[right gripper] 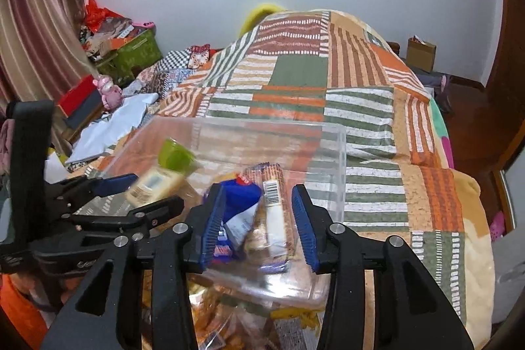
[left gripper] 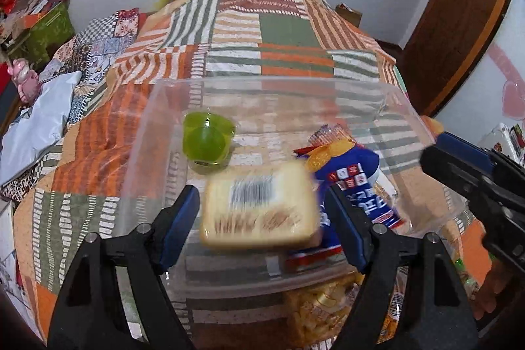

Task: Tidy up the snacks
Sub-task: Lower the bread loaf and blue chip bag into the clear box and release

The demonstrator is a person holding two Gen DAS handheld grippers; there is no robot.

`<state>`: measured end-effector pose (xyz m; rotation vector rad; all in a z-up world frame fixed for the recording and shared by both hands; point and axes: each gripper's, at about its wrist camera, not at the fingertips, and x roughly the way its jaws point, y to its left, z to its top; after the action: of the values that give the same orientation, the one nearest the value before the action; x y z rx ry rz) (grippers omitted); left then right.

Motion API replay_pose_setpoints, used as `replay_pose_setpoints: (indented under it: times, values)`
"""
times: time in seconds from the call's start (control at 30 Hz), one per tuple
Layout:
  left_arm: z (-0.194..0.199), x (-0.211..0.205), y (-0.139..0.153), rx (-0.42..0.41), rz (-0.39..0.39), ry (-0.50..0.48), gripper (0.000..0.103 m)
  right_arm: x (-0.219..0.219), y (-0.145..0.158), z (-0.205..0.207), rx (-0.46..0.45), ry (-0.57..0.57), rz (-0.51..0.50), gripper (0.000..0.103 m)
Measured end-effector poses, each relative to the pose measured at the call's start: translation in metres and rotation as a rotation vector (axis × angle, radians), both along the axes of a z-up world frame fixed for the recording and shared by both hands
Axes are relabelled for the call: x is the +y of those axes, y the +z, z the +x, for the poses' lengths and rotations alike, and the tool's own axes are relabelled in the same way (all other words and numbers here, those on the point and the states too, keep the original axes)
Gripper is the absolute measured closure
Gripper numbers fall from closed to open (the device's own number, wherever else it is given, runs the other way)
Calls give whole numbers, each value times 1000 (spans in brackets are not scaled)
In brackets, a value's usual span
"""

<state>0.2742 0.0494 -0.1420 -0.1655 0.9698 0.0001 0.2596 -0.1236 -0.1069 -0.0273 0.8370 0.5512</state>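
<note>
A clear plastic box point(left gripper: 157, 107) point(right gripper: 334, 159) stands on the patchwork bedspread. In it lie a green jelly cup point(left gripper: 206, 140) point(right gripper: 175, 154) and blue snack packets point(left gripper: 357, 182) point(right gripper: 242, 215). A beige packet with a barcode point(left gripper: 259, 205) point(right gripper: 154, 186), blurred, is between my left gripper's point(left gripper: 262, 218) open jaws over the box, not touching either pad. My right gripper point(right gripper: 259, 225) is open over the blue packets and a striped wafer packet point(right gripper: 274, 195); it also shows in the left wrist view point(left gripper: 472, 173).
A bag of yellow snacks point(left gripper: 321, 314) point(right gripper: 223, 317) lies in front of the box, near me. The bedspread point(left gripper: 262, 31) stretches beyond the box. Pillows, cloth and boxes point(right gripper: 124, 54) sit at the left. A wooden door point(left gripper: 459, 22) is at the right.
</note>
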Motion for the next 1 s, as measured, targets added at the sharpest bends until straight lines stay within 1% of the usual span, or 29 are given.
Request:
replay_pose_setpoints:
  times: [0.07,0.2,0.27,0.43,0.5,0.57,0.6,0.8,1.0]
  values:
    - [-4,2,6,-10,-4,5,25,-3,8,-5,-22,-3,5,52]
    - [-19,5,26,-44,-11,16,25,-12,27,-23,-74,-1,12,41]
    - [-31,5,36,-66,-7,21,25,-18,35,-32,-94,-1,19,33]
    - [-61,-1,52,-101,10,17,25,-30,52,-58,-155,-5,3,32]
    - [-75,-6,55,-112,23,15,25,-36,55,-68,-163,-7,3,29]
    - [-90,-11,57,-120,32,8,25,-41,56,-76,-166,-11,5,22]
    - [-95,-13,57,-122,32,6,25,-43,55,-80,-167,-13,3,22]
    - [-126,-23,47,-96,17,2,24,-59,40,-100,-138,-29,-25,22]
    - [-144,-28,24,-45,-8,13,24,-78,13,-111,-72,-56,-42,21]
